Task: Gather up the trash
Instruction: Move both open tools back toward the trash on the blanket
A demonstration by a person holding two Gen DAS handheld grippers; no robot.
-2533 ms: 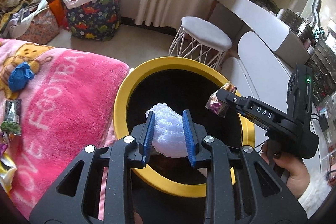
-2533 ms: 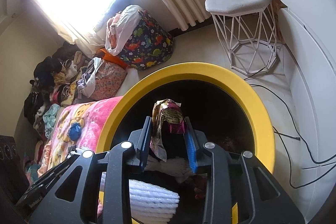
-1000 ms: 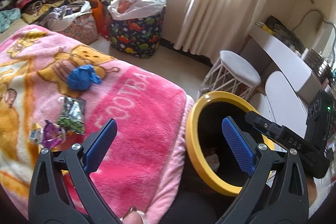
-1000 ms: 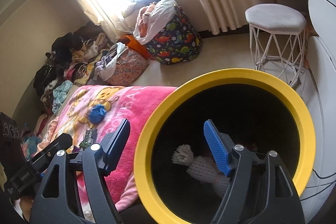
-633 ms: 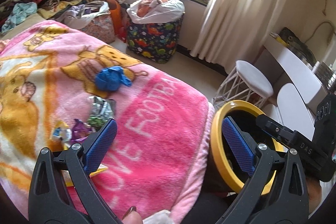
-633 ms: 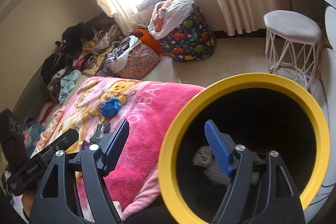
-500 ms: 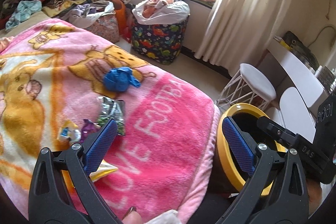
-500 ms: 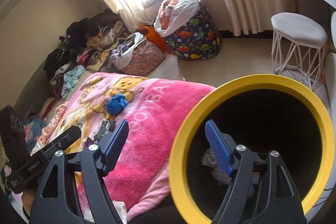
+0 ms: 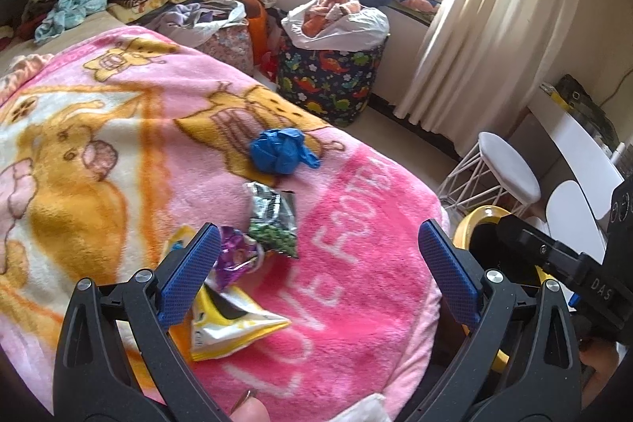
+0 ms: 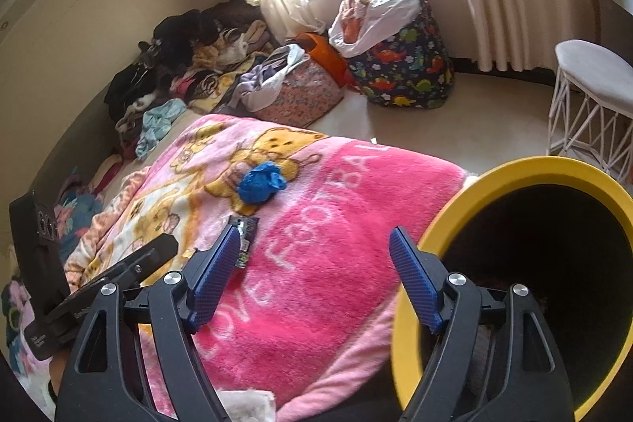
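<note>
**Trash on the bed, bin at its corner**

My left hand-held gripper [image 9: 316, 267]: jaws spread, empty, above the pink blanket [image 9: 356, 224]. My right hand-held gripper [image 10: 314, 279]: jaws spread, empty, between blanket and yellow-rimmed bin [image 10: 431, 236]. On the blanket: blue crumpled wad [image 9: 281, 150]; silver-green wrapper [image 9: 273, 220] near it; purple wrapper [image 9: 236, 256] and yellow packet [image 9: 233, 323], possibly touching. The bin stands just beside the bed's corner; its dark interior is unreadable.

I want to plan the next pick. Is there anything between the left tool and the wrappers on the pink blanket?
Nothing visible blocks it. The left tool is open above the pink blanket, and the purple wrapper, green wrapper and yellow wrapper lie uncovered just ahead of its fingers.
</note>
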